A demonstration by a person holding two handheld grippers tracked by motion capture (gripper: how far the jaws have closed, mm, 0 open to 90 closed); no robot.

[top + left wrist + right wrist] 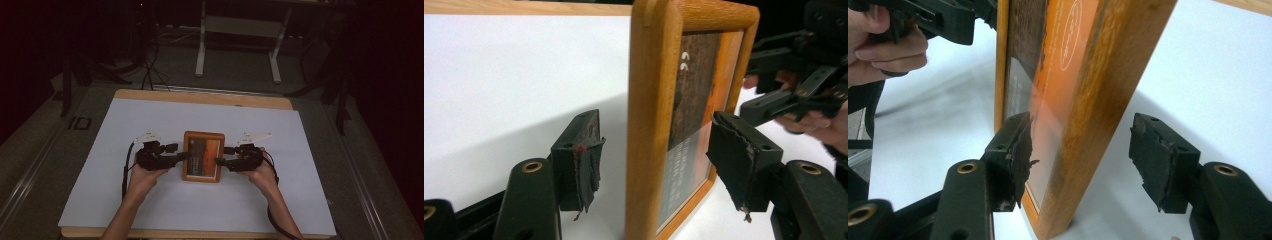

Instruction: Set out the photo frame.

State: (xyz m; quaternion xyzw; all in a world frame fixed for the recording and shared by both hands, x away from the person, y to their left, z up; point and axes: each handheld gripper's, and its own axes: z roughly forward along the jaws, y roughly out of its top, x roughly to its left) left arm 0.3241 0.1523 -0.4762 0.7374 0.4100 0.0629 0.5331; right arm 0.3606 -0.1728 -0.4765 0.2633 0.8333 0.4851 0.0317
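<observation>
A wooden picture frame [202,156] with an orange and brown picture stands in the middle of the white sheet [150,120]. My left gripper [182,156] reaches in from its left side and my right gripper [220,161] from its right. In the left gripper view the open gripper [659,165] straddles the frame's wooden edge [649,125], with a gap at each pad [579,160]. In the right gripper view the open gripper [1088,160] straddles the frame's other edge [1103,100], and neither pad [1160,160] touches the wood.
The white sheet covers a wooden table [200,96] whose rim shows at the back and front. Beyond it is dark floor with white desk legs [201,55] and cables [147,70]. White sheet lies bare on every side of the frame.
</observation>
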